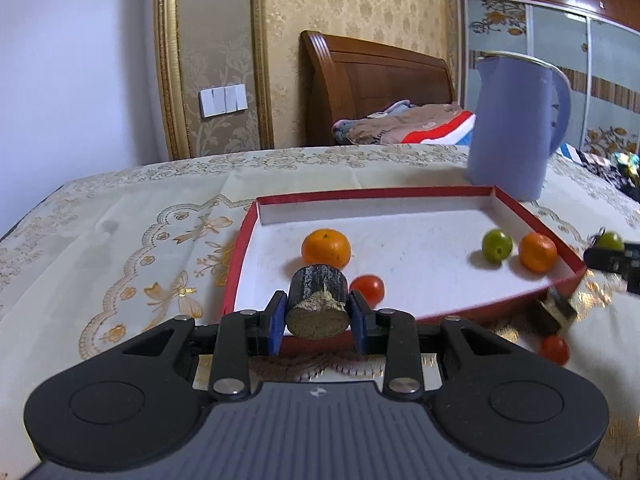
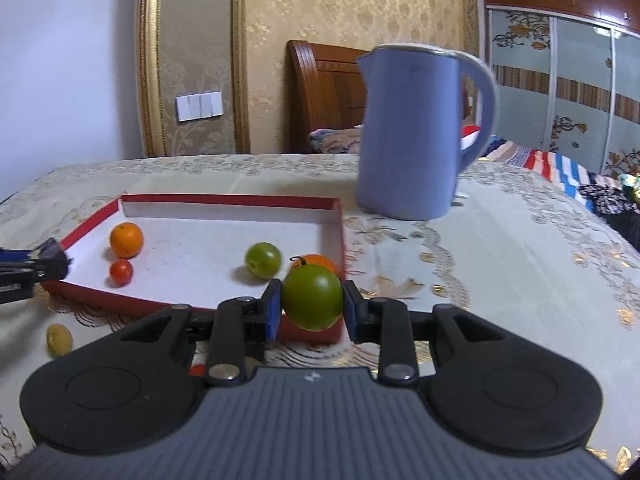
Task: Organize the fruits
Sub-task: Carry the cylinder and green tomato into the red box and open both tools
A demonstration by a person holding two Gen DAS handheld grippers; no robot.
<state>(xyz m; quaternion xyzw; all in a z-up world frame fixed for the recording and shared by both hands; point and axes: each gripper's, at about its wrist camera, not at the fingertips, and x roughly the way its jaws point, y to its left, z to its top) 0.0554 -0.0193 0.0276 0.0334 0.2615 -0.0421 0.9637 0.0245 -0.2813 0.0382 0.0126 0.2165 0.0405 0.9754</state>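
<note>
A dark-barked cylinder of sugarcane (image 1: 317,300) sits clamped in the left gripper's (image 1: 318,316) jaws above the near edge of the shallow red-rimmed white cardboard tray (image 1: 400,193). The right gripper's (image 2: 311,307) jaws pinch a round green fruit (image 2: 312,297) over the tray's near right corner. Two oranges (image 1: 326,247), a cherry tomato (image 1: 368,288) and another green fruit (image 1: 497,245) lie inside; a blue plastic jug (image 2: 408,132) stands behind on the table.

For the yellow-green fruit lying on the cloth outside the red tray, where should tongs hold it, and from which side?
Probably around the middle of the yellow-green fruit, coming from above. It is small and oval, lies free on the tablecloth, and the red tray wall stands just behind it.
</note>
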